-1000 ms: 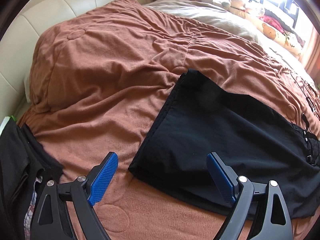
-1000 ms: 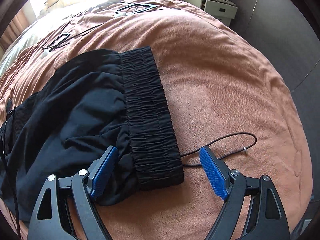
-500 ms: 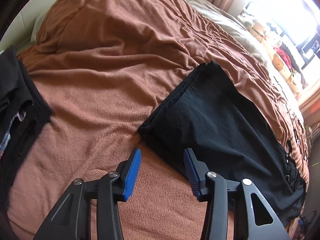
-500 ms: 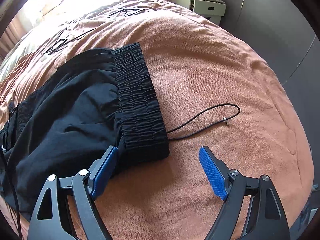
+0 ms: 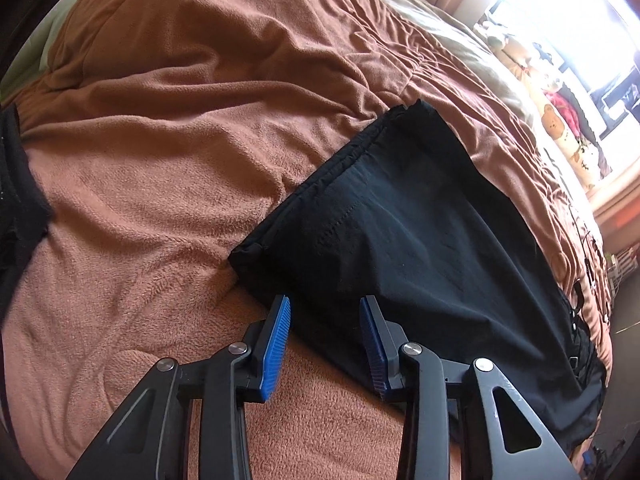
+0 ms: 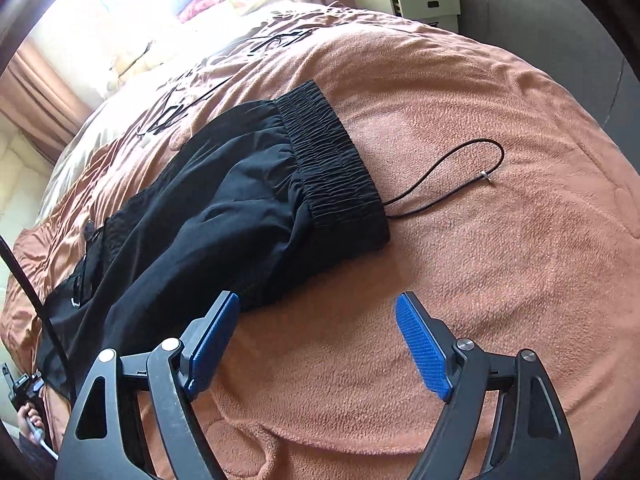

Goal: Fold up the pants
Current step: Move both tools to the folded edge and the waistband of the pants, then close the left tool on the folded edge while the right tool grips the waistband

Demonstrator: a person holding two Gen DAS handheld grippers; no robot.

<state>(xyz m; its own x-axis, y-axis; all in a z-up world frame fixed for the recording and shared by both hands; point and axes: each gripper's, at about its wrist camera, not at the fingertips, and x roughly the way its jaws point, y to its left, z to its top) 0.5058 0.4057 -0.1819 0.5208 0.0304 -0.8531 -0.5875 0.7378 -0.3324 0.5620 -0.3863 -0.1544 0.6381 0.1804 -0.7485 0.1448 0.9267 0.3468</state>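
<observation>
Black pants (image 5: 400, 220) lie flat across the brown blanket (image 5: 160, 160). In the left wrist view their hem end points toward me. My left gripper (image 5: 324, 316) hangs low over the near edge beside the hem corner, jaws closing, with flat cloth between the fingers but no pad pressing on it. In the right wrist view the pants (image 6: 224, 216) end in a gathered elastic waistband (image 6: 332, 160), from which a black drawstring (image 6: 452, 176) loops out onto the blanket. My right gripper (image 6: 318, 312) stands open over bare blanket, short of the waistband, its left finger close to the pants' near edge.
A dark pile of clothes (image 5: 16, 200) lies at the bed's left edge. Soft toys (image 5: 560, 120) line the window side. Black cables (image 6: 224, 92) lie on the far part of the bed. A white nightstand (image 6: 412, 0) stands beyond the bed.
My left gripper's jaws have narrowed from wide apart, and it has sunk toward the pants' hem corner. My right gripper has drifted off the waistband, which now lies farther ahead.
</observation>
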